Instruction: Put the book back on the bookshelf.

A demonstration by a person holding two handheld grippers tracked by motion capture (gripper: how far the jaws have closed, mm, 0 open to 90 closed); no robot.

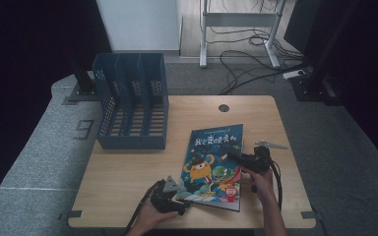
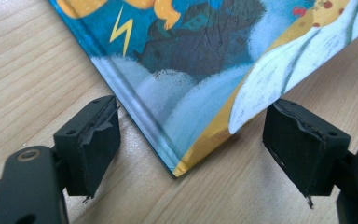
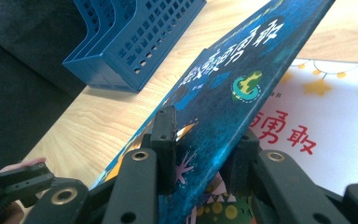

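Right tool point(image 3: 200, 154) pinches book cover point(image 3: 242, 79), lifted.

The book point(image 1: 214, 164) cover carries a white Chinese title, too small in the high view to read surely. In the right gripper view, its inside page point(image 3: 326, 135) shows red characters "勇敢".

From the left gripper view I get just one corner of the book point(image 2: 191, 70); the rest runs off the top edge. In the right gripper view its lifted cover hides my inner pad, and the file rack point(image 3: 135, 37) beyond the book is cropped at the top.
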